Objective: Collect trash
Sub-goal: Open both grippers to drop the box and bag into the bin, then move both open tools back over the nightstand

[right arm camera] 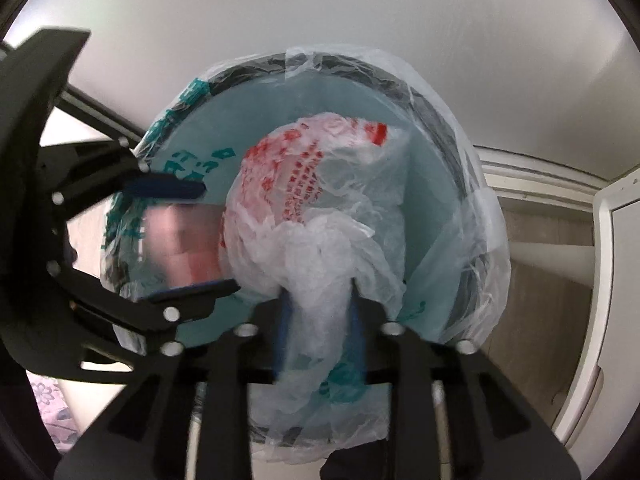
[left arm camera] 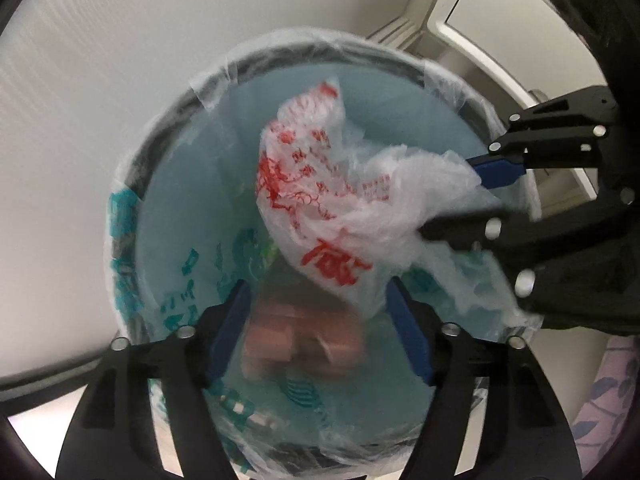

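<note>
A round bin, lined with a pale teal printed bag, lies straight below both grippers. My left gripper is open over its near side. A blurred pinkish box sits in the gap between its blue pads, clear of the right-hand pad. My right gripper is over the bin's other side. A crumpled white plastic bag with red print billows into the bin. Its bunched, blurred neck lies loosely between the right fingers.
A white wall stands behind the bin. A white cabinet door and a strip of wooden floor lie to one side. Pale purple floral fabric shows at the frame edge.
</note>
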